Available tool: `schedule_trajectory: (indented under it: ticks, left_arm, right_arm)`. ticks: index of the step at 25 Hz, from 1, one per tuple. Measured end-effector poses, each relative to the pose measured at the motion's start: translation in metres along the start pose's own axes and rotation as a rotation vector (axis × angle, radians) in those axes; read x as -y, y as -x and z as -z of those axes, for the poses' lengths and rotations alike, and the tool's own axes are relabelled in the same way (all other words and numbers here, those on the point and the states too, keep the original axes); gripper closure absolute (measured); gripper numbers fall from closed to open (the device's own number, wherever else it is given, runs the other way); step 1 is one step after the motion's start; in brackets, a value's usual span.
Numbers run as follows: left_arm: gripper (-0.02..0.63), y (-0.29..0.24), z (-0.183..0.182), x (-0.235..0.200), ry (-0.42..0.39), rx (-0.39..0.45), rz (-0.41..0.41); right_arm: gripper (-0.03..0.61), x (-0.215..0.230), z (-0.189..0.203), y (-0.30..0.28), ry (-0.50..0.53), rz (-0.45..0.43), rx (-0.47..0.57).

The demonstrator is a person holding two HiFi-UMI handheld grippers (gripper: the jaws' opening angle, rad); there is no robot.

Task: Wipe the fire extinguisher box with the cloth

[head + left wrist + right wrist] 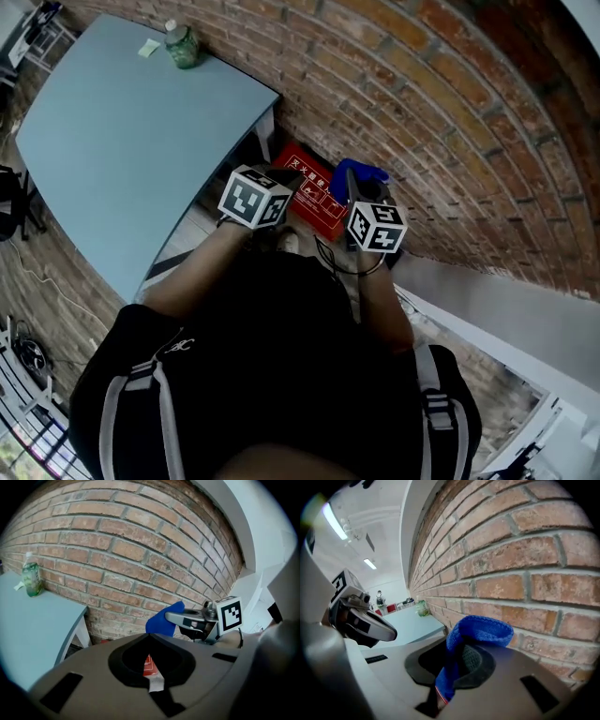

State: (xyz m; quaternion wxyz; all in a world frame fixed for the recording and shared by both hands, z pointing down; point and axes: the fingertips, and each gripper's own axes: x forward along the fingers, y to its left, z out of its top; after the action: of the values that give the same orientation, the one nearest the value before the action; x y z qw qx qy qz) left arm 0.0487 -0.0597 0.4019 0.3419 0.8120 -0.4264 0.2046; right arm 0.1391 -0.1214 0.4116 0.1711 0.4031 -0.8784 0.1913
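The red fire extinguisher box (307, 193) stands on the floor against the brick wall (450, 103), with white print on its top. Both grippers hover just above it. My right gripper (360, 187) is shut on a blue cloth (362, 172), which bulges out of its jaws (480, 629) close to the bricks. My left gripper (284, 184) is beside it on the left, shut with nothing in it. In the left gripper view, only a sliver of the red box (149, 665) shows past the housing, and the right gripper (187, 618) holds the cloth (163, 620).
A pale blue table (122, 141) stands left of the box, its corner leg (270, 127) close by. A green bottle (182, 45) stands on it by the wall. A white ledge (506, 319) runs along the wall at right.
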Motion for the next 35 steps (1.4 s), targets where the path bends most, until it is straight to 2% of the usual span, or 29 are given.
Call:
schedule_trajectory:
  ticks: [7,13,17,22,24,30,35]
  left_arm:
    - [0.62,0.009,0.025,-0.037,0.101,-0.022,-0.06]
    - [0.618,0.007,0.047,-0.073,0.155,-0.04,-0.089]
    - [0.618,-0.014,0.068,-0.083,0.227,-0.04,-0.056]
    - [0.62,-0.032,0.088,-0.1,0.21,-0.055,-0.028]
    - [0.62,-0.034,0.099,-0.108,0.229,-0.048,-0.029]
    - [0.618,-0.041,0.158,-0.125,0.36,-0.061,-0.044]
    - [0.618,-0.042,0.187,-0.143,0.375,-0.079,-0.083]
  right_arm:
    - [0.537,-0.024,0.039,-0.055,0.014,-0.114,-0.137]
    - [0.537,-0.05,0.06,-0.116,0.112,-0.196,-0.215]
    - [0.537,-0.052,0.092,-0.139,0.144,-0.207,-0.313]
    - [0.537,-0.049,0.126,-0.176,0.145,-0.21,-0.355]
    - [0.537,-0.048,0.135,-0.192,0.154,-0.21,-0.378]
    - [0.537,-0.046,0.161,-0.235,0.271,-0.247,-0.464]
    - [0.537,-0.037,0.192,-0.272,0.423,-0.282,-0.552]
